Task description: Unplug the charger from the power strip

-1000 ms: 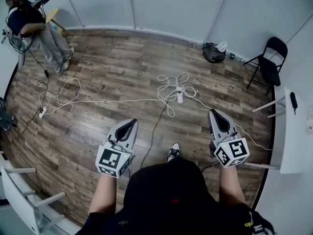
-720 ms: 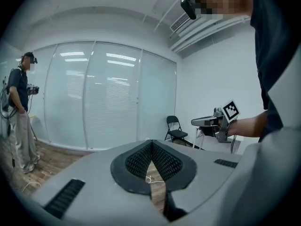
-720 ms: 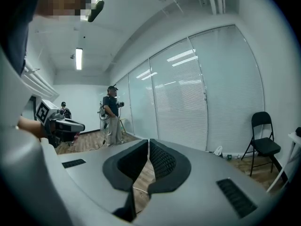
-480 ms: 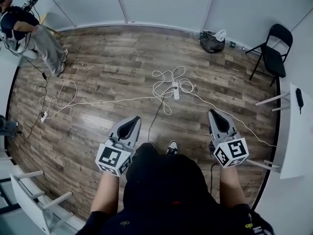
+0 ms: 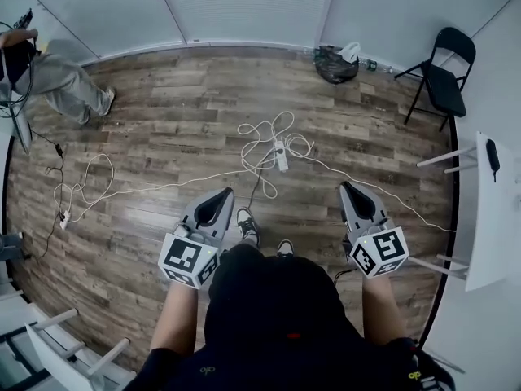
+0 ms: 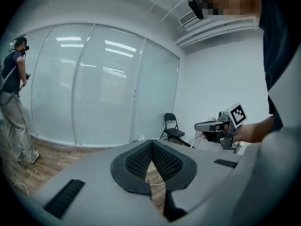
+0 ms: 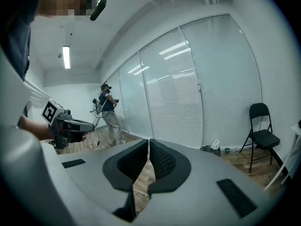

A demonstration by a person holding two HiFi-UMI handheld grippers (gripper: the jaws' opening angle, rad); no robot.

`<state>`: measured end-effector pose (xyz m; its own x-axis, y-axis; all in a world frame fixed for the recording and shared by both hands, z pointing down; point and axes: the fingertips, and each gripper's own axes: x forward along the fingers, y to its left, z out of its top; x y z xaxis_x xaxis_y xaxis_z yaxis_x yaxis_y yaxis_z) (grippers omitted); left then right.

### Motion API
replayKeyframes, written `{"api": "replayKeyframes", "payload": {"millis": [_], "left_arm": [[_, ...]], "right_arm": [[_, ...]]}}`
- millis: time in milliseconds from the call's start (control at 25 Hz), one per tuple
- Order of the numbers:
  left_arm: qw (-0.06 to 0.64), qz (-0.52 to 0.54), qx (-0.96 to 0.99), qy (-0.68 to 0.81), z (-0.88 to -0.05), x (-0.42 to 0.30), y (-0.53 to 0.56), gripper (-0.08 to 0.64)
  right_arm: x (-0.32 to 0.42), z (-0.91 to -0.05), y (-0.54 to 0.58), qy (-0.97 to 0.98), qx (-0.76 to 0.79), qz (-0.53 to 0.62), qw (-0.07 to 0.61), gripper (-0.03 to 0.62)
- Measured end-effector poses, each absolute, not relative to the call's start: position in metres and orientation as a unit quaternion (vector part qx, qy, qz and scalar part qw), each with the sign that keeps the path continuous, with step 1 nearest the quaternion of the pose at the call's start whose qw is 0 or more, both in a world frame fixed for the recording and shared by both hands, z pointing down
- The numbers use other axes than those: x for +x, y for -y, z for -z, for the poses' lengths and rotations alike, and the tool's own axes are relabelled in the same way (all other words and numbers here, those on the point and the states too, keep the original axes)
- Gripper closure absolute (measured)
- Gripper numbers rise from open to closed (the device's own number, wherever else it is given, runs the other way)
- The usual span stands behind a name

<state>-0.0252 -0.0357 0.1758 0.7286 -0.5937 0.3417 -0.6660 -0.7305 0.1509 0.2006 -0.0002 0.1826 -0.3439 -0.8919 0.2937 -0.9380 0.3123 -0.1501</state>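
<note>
Currently holding the left tool (image 5: 220,195) and the right tool (image 5: 348,189) out front, each pressed together and pinching nothing. Pointing both slightly down toward the wood floor (image 5: 163,129).

Further out, finding the white power strip (image 5: 282,155) lying on that floor among loops of white cord (image 5: 259,130), ahead of and between the two tools. Well apart from both, and about equally far from either. Long axis running roughly away from the person. Cannot pick out the charger on it at this size. Probably calls for stepping closer and reaching down, one tool to steady the strip and one to pull.
</note>
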Motion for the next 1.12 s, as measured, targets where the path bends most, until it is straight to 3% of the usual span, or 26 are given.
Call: {"api": "replayKeyframes", "payload": {"millis": [360, 600, 1120], "left_arm": [[0.153, -0.160, 0.920, 0.323, -0.222, -0.072, 0.156, 0.541], [0.190, -0.181, 0.903, 0.341, -0.288, -0.086, 0.208, 0.541], [0.233, -0.217, 0.886, 0.338, -0.455, -0.005, 0.259, 0.541]], "right_arm": [[0.148, -0.223, 0.121, 0.796, 0.570, -0.125, 0.157, 0.563], [0.147, -0.299, 0.176, 0.784, 0.566, -0.144, 0.211, 0.563], [0.189, -0.502, 0.242, 0.788, 0.528, -0.209, 0.239, 0.560]]}}
